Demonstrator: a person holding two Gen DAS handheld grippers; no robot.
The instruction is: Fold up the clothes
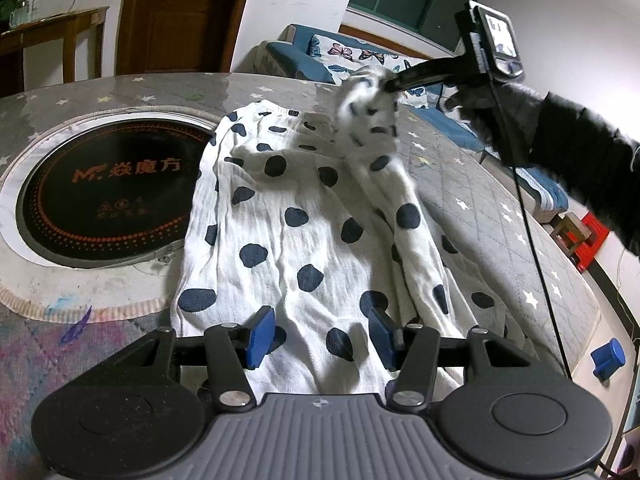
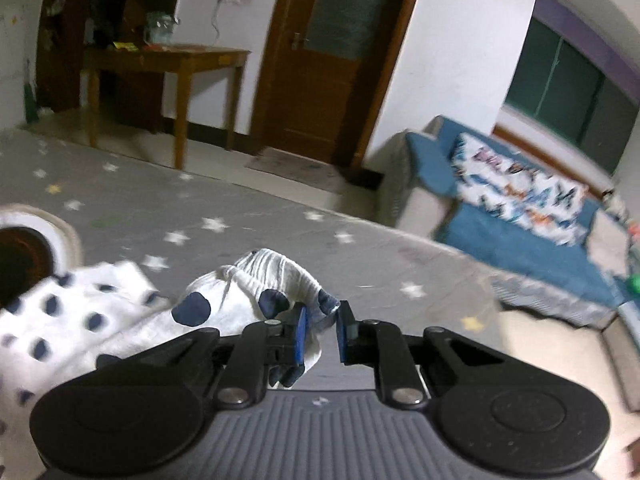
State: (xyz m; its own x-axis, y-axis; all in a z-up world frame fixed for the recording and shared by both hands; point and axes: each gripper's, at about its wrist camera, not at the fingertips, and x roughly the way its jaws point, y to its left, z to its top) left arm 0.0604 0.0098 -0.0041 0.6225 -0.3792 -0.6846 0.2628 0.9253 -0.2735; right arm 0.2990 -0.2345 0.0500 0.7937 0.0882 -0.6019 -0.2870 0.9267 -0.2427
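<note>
While the round heater plate (image 1: 106, 196) sits at nine o'clock on the bench (image 1: 472, 216), the spotted garment (image 1: 304, 240) lies mostly flat in the middle, wrinkled and not yet folded. The left gripper (image 1: 322, 338) hovers wide apart over its near hem at six o'clock, holding nothing. The right gripper (image 2: 322, 334), narrow, pinches one end of the cloth and lifts it at one o'clock. I judge the folding is only starting; every fold remains.
</note>
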